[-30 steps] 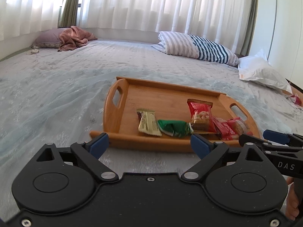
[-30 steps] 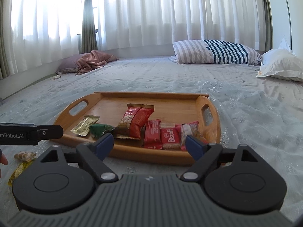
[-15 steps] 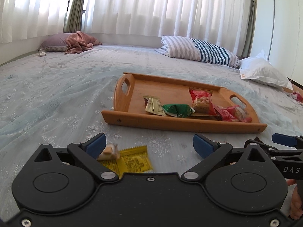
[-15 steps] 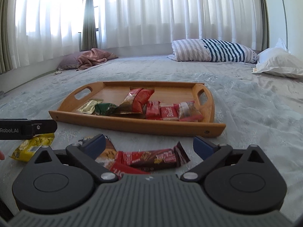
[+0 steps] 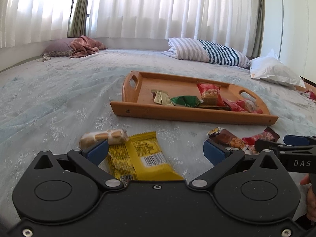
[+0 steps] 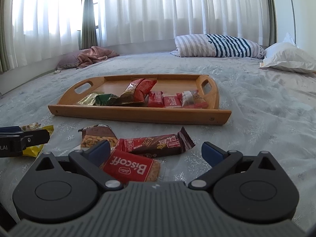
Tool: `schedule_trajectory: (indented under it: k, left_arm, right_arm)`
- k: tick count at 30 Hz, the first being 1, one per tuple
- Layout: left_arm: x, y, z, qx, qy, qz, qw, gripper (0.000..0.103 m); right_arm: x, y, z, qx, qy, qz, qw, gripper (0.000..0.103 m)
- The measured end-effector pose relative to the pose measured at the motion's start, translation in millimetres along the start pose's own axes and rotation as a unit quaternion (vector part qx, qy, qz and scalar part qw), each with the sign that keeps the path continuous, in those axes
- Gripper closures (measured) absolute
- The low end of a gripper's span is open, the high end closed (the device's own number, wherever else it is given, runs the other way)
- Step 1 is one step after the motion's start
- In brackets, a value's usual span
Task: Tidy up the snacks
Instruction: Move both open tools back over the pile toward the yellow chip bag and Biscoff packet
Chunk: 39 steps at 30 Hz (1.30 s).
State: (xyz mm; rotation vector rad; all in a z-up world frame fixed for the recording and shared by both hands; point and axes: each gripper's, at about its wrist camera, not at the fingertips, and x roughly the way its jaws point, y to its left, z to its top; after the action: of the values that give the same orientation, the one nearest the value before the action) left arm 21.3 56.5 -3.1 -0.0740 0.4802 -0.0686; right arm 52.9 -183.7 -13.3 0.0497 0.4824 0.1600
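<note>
I see my left gripper (image 5: 157,151) low over the bed (image 5: 59,102). Its two blue fingers are wide apart and hold nothing. A yellow snack pack (image 5: 138,158) lies flat on the bed between them, nearer the left finger. A pale cookie pack (image 5: 103,136) lies just past the tip of that left finger, touching the yellow pack's far left corner.

My right gripper (image 6: 156,150) is also low over the bed, fingers wide apart, holding nothing. A red Biscoff pack (image 6: 131,166) lies between the fingers, close to the left one. Just past it is a long dark brown and red bar (image 6: 158,143). To the left of that bar is a brown peanut snack pack (image 6: 97,137), partly behind the left finger.

The wooden tray (image 6: 138,114) sits farther out on the bed, well apart from these loose snacks. It has a handle hole at each end. Inside, along the near side, is a row of snacks: a gold-green pack (image 6: 88,99) at the left, then a dark green pack (image 6: 106,99), a big red bag (image 6: 139,91) leaning up, and three small red packs (image 6: 171,101) at the right.

Far off, a striped pillow (image 6: 217,46) and a white pillow (image 6: 288,61) lie by the curtains (image 6: 177,9). A pink blanket (image 6: 94,56) is at the far left.
</note>
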Motion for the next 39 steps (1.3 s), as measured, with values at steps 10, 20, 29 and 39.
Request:
schedule_trajectory:
  k: [10,20,29,39]
  left_arm:
    - [2.4,-8.8,-11.2,0.032,-0.003,0.022,0.9992,0.000]
    - [-4.6,-3.0,-14.4,0.026,-0.027,0.032,0.9988,0.000]
    - [-1.3,-2.1,-19.3,0.016,-0.011,0.037,0.9991,0.001]
    - [3.4,-1.8,-17.8,0.010,-0.005,0.037,0.9992,0.002]
  right_arm:
    - [2.3,-2.8,-4.3,0.010,0.000,0.009,1.000,0.000]
    - [2.8,-1.6,-5.2,0.002,-0.004,0.012,1.000,0.000]
    - [-4.1,12.3,-9.5,-0.040,-0.017,-0.001,0.999,0.000]
    - [-12.1,13.5,-18.2,-0.013,-0.014,-0.004,1.000,0.002]
